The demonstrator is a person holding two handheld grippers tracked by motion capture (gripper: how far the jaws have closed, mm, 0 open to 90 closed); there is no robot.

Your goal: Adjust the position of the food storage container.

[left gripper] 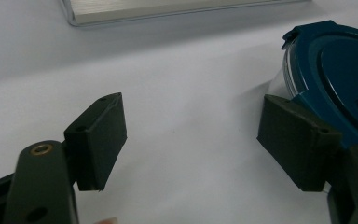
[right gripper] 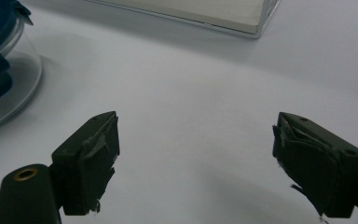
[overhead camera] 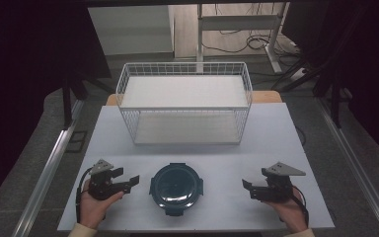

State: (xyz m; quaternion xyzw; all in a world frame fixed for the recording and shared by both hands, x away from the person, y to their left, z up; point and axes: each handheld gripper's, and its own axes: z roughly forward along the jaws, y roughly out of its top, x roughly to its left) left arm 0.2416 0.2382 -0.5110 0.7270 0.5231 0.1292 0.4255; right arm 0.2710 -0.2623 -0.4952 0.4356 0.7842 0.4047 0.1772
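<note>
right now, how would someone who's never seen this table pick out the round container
Start at the white wire rack at the back of the white table. Come straight toward the near edge: the container sits there, between the open left gripper and open right gripper. It is the one round thing, with a dark blue clip-on lid over a clear body.

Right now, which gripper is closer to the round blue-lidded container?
Left. The left gripper sits just beside the container, one jaw near its edge. The right gripper is farther away on the opposite side. Both are open.

Teal lid (overhead camera: 176, 186) (white basket (overhead camera: 184, 101)).
</note>
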